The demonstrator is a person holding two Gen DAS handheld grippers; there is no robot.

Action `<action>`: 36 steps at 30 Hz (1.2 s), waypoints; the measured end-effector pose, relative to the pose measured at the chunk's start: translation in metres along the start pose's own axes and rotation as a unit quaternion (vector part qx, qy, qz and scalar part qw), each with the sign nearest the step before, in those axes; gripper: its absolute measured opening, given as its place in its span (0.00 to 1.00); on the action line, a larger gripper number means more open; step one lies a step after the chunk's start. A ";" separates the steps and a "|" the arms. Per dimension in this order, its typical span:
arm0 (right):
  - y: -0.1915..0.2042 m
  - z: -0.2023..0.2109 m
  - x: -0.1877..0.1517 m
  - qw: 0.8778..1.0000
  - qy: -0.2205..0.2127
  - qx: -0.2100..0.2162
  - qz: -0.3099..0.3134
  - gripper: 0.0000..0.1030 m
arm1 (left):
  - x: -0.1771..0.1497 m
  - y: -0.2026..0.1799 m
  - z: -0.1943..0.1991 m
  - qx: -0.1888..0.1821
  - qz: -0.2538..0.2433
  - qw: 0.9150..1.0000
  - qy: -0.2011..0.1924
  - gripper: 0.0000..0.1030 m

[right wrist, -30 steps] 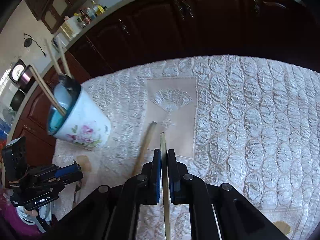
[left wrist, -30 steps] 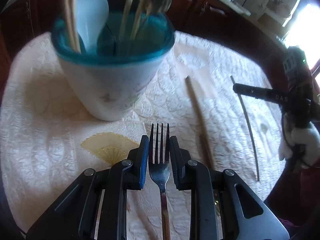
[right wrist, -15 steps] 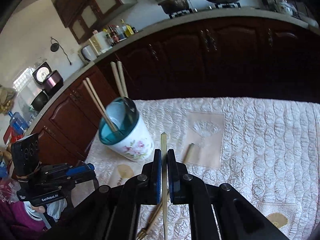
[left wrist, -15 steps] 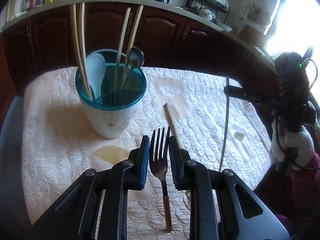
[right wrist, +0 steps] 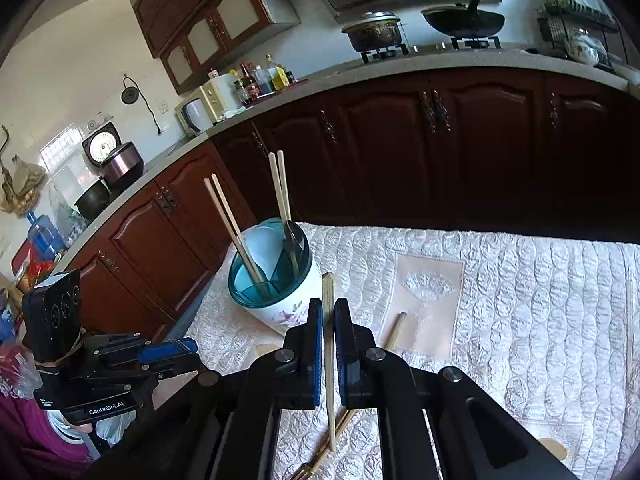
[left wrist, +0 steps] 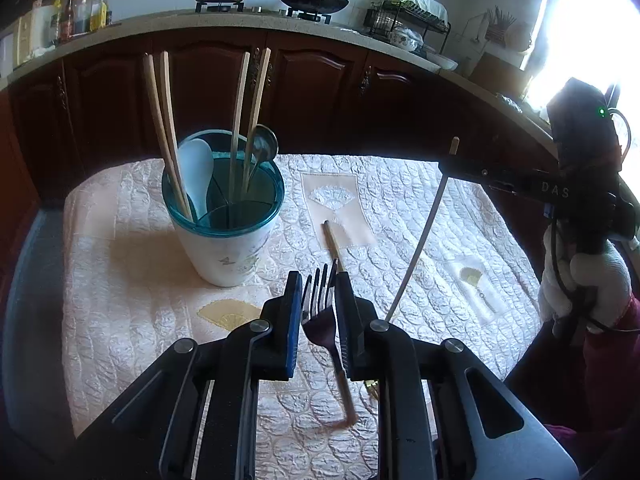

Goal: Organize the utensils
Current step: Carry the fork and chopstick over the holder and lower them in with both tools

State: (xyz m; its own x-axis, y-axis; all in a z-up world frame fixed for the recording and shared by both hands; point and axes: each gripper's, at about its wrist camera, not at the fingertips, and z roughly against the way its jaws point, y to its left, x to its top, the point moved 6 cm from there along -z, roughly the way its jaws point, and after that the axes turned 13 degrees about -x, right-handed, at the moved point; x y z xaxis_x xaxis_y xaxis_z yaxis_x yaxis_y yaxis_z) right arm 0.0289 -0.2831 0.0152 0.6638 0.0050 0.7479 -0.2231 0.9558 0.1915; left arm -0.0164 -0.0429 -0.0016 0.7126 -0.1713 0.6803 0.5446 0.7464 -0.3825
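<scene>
The cup already held chopsticks and spoons. The left gripper was closing on a fork, the right gripper pinched a chopstick; another chopstick lay right of the cup.

Between my left gripper's matt black plastic fingers sits a glossy metal fork. My right gripper pinches a pale, smooth wooden chopstick. Ahead, a glossy white floral cup with translucent teal plastic insert stands on shiny, quilted cream cloth.

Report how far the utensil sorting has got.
Done: four chopsticks and two spoons stand in the holder. In hand: the left tool closing on a fork, and the right tool gripping a chopstick. Left: one chopstick on the cloth.
</scene>
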 end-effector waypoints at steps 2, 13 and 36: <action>0.000 0.002 0.002 1.000 -0.003 0.002 -0.001 0.05 | 0.001 -0.001 0.002 0.001 -0.002 1.000 0.001 0.02; 0.012 0.006 0.011 1.000 -0.014 0.012 0.004 0.05 | 0.005 -0.001 0.008 0.004 0.002 1.000 -0.001 0.02; 0.073 0.019 0.133 0.992 -0.120 0.031 0.037 0.05 | 0.135 0.049 0.098 0.110 -0.012 0.983 -0.145 0.02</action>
State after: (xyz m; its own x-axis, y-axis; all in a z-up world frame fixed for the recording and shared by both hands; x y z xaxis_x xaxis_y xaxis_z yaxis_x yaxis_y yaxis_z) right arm 0.0874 -0.2183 0.1401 0.4570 -0.0030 0.8895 -0.3131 0.9355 0.1641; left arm 0.0628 0.0335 0.1325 0.5278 -0.0237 0.8490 0.4283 0.8706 -0.2420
